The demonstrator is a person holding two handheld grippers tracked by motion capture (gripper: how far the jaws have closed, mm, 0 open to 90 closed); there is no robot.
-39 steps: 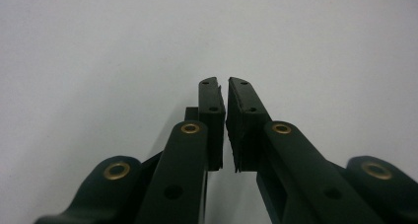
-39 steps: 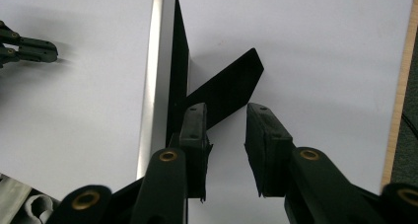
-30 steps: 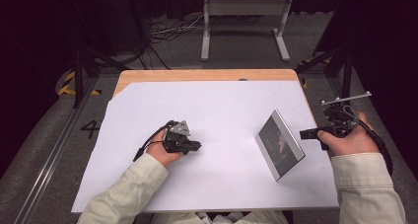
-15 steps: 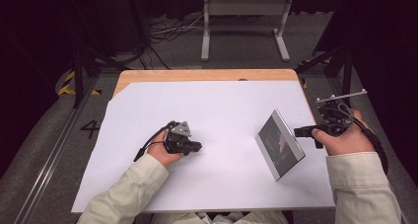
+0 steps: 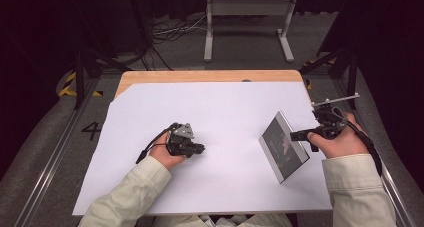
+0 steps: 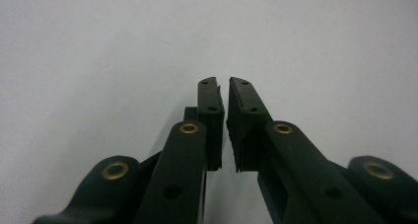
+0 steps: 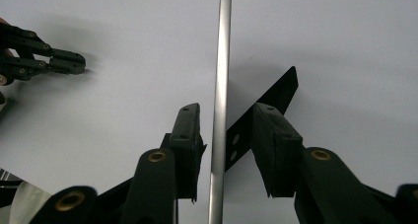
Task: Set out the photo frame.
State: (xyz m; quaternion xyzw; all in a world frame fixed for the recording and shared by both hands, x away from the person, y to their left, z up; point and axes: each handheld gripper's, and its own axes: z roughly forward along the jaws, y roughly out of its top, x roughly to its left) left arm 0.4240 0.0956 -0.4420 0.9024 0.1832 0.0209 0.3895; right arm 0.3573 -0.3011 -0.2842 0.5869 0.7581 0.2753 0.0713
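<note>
R claw (image 5: 300, 135) at the right edge of the white-covered table (image 5: 225, 107), jaws astride the thin dark-faced panel with silver metal rim (image 5: 284, 146); they've just been opening, pads off it w/ gaps both sides. Panel stands on edge, tilted; its face is too dim to read, and the R gripper view catches it edge-on, cut off top & bottom. L claw (image 5: 200, 148) rests mid-table, jaws nearly together, nothing between, well apart from the panel.
</note>
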